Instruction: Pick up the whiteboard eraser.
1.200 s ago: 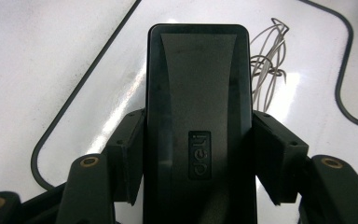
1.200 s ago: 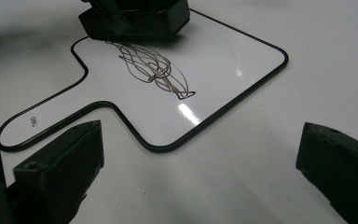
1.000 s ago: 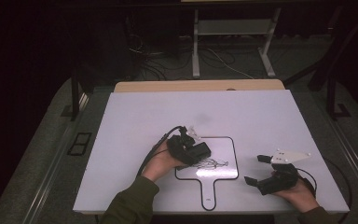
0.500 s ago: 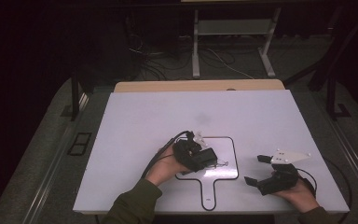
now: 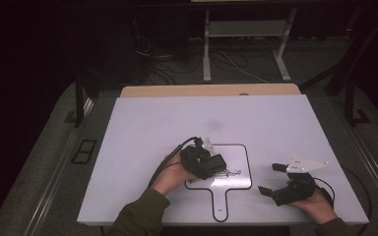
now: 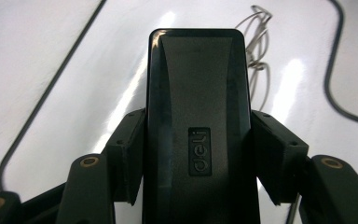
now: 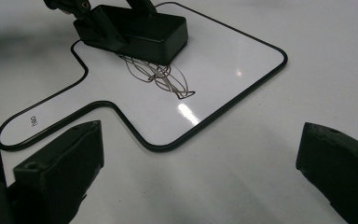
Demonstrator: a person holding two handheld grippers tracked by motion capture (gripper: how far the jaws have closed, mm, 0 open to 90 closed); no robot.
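Black plastic eraser block (image 6: 198, 140), marked with a raised brand name, is clamped between the pads of the left tool (image 5: 207, 164), whose jaws are closed on its two long sides. The block is pressed flat on a small paddle-shaped whiteboard (image 5: 236, 177) with a black rim, directly ahead of and beneath the left tool. A thin scribble of marker lines (image 7: 161, 77) is seen on the board just beyond the front edge of the eraser, partly covered by it. The right tool (image 5: 275, 179) is held with its jaws wide apart and nothing between them, resting on the white table (image 5: 142, 128) to the side of the board, well clear of the eraser; from it the board lies ahead and to the left. The step in hand is judged to be wiping the scribble off. For a clean result the eraser face should be kept flat and level against the board, light even pressure maintained, and the stroke carried fully across the lines ahead of the left tool. As the board lies loose on the table, it may slide under the wipe; steadying its handle (image 7: 32, 121) with the right tool would be prudent
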